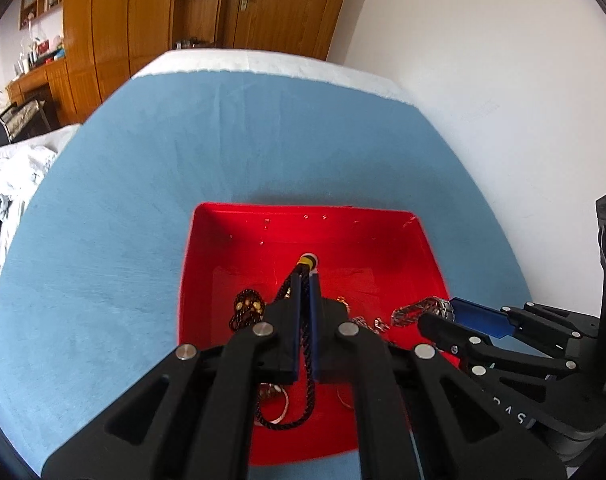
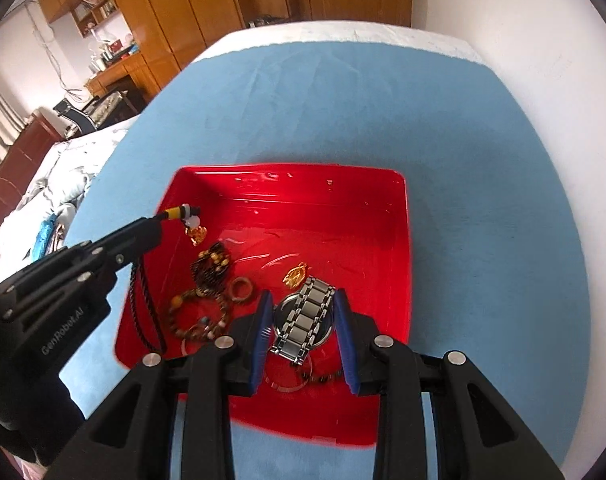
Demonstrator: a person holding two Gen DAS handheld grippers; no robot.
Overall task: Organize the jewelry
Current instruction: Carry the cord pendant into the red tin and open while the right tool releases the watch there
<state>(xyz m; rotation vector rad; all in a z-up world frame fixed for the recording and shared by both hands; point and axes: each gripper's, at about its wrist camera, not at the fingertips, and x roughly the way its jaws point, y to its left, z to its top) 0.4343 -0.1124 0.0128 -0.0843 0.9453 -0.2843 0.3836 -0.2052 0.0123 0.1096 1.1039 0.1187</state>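
Right wrist view: the right gripper [image 2: 305, 330] is clamped across a steel watch [image 2: 305, 320], its blue pads on either side of the bracelet and case, above the red tray [image 2: 399, 240]. The left gripper [image 2: 165, 220] has its jaws pressed together on a dark braided cord necklace [image 2: 147, 304], whose yellow-and-white bead end and gold pendant [image 2: 197, 234] project beyond the tips while the loop trails into the tray.

Recommendation: keep both grips firm, lower each piece over bare tray floor, and part the jaws only once the item rests, keeping the cord off the other pieces.

Tray contents: dark beaded bracelets [image 2: 211, 268], a brown ring [image 2: 241, 290], an amber bead bracelet [image 2: 195, 320], a small gold charm [image 2: 297, 274]. The tray stands on a blue cloth [image 2: 483, 160].
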